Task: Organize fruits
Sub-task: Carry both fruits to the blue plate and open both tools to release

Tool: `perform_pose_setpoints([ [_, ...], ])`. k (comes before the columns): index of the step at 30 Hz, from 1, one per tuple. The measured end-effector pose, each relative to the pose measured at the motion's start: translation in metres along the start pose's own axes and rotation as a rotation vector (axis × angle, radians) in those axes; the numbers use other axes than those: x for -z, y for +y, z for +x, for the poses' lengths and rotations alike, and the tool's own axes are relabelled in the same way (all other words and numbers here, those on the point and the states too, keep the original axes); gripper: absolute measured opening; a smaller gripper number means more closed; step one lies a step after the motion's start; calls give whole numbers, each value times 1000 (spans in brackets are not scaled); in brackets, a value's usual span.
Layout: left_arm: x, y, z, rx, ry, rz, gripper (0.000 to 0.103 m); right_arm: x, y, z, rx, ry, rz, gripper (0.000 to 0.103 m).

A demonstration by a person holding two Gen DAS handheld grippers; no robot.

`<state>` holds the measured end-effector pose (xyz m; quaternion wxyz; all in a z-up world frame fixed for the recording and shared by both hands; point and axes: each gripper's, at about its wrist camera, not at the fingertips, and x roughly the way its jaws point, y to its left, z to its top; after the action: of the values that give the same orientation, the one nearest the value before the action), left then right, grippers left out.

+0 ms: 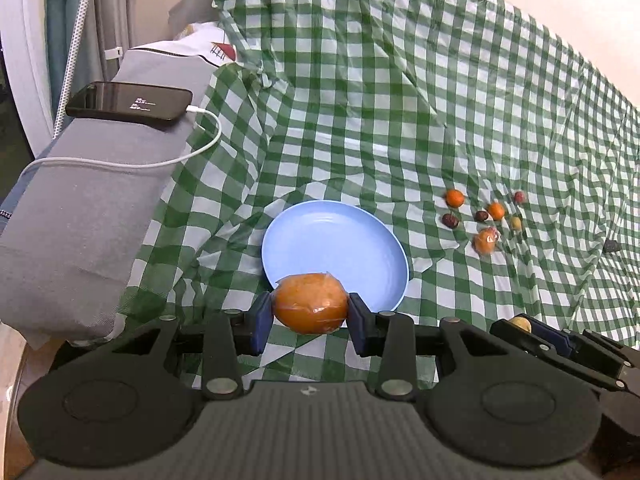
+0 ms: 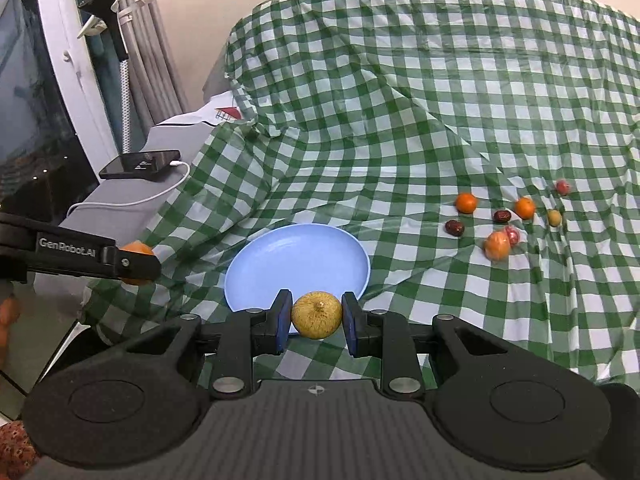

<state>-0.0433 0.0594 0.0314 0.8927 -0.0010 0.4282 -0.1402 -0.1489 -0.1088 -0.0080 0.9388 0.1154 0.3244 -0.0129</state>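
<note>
My left gripper [image 1: 310, 314] is shut on a plastic-wrapped orange fruit [image 1: 310, 303] at the near rim of the empty blue plate [image 1: 332, 240]. My right gripper [image 2: 316, 318] is shut on a small yellow-brown round fruit [image 2: 317, 314], also at the near rim of the blue plate [image 2: 298, 260]. The left gripper with its orange fruit [image 2: 136, 252] shows at the left of the right wrist view. The right gripper with its fruit [image 1: 520, 324] shows at the lower right of the left wrist view. Several small fruits [image 1: 486, 220] lie on the checked cloth to the plate's right.
The green checked tablecloth [image 1: 400, 100] is wrinkled and rises at the back. A phone [image 1: 128, 106] on a charging cable lies on a grey cushion [image 1: 80, 220] to the left. A small dark object [image 1: 611, 246] lies at far right.
</note>
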Motion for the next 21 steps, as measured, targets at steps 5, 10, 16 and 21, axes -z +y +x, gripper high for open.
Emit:
perform_pose_setpoints([
  [5, 3, 3, -4, 6, -20, -1, 43, 2, 2, -4, 4, 0, -18, 28],
  [10, 4, 7, -5, -2, -29, -7, 43, 1, 5, -3, 5, 4, -36, 28],
  [16, 3, 10, -1, -19, -35, 6, 43, 1, 7, 1, 6, 17, -41, 28],
  [21, -2, 11, 8, -27, -23, 22, 43, 1, 4, 10, 10, 42, -34, 28],
])
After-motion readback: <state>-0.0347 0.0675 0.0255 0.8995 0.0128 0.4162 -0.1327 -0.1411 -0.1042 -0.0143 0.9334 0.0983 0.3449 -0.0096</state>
